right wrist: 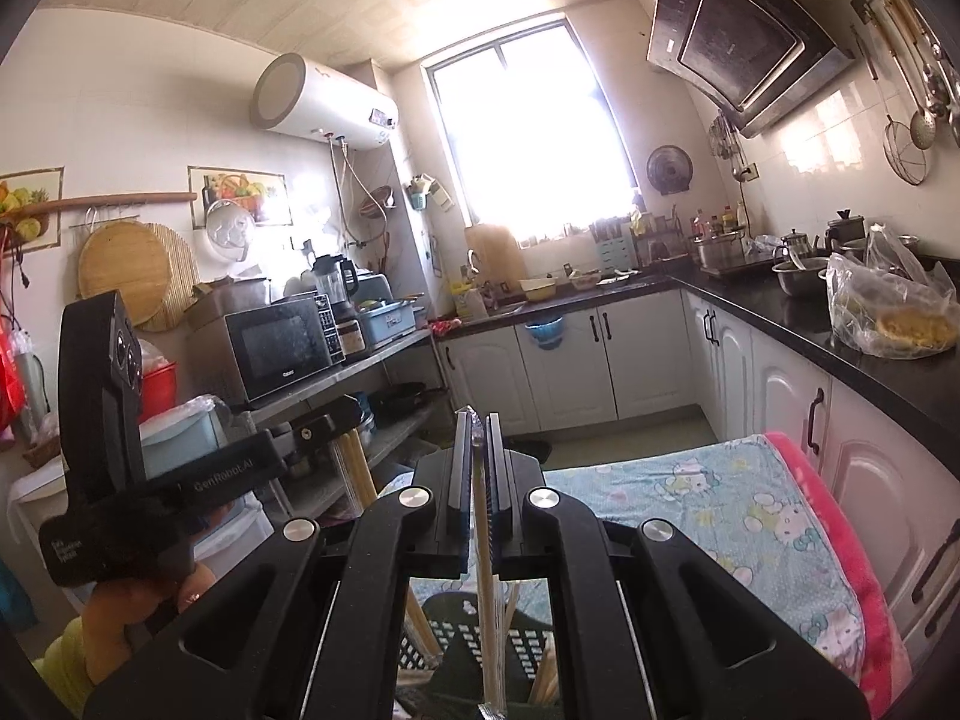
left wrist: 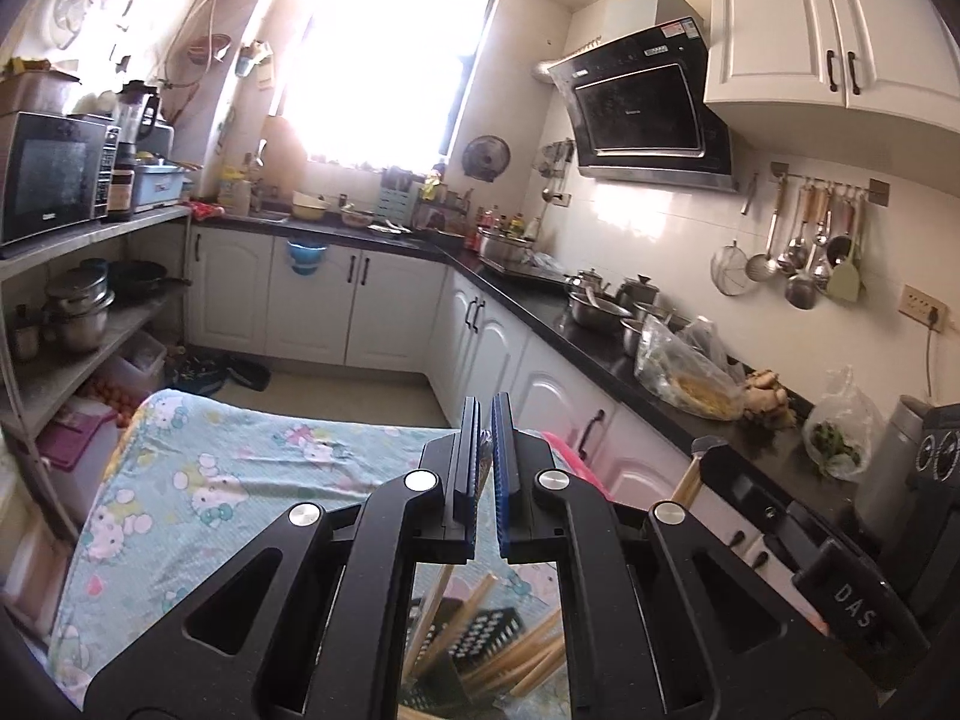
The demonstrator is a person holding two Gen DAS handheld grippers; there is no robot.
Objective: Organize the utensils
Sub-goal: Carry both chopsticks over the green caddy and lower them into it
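My left gripper [left wrist: 485, 420] is shut on a thin wrapped utensil whose end shows between the blue pads. Below it, wooden chopsticks [left wrist: 510, 654] stand in a black perforated holder [left wrist: 480, 636] on the cartoon-print cloth [left wrist: 240, 480]. My right gripper [right wrist: 477, 429] is shut on a wrapped pair of chopsticks [right wrist: 487, 600] that hangs down into the black holder [right wrist: 474, 642], where more chopsticks [right wrist: 420, 624] lean. The left gripper [right wrist: 354, 468] also shows in the right wrist view, holding pale chopsticks. The right gripper body [left wrist: 828, 558] shows at the left view's lower right.
A black countertop [left wrist: 600, 348] with pots, plastic bags and ginger runs along the right. Ladles hang on a wall rail [left wrist: 804, 240]. A shelf with a microwave [right wrist: 282, 348] stands left. A pink blanket [right wrist: 840, 540] edges the cloth beside white cabinets.
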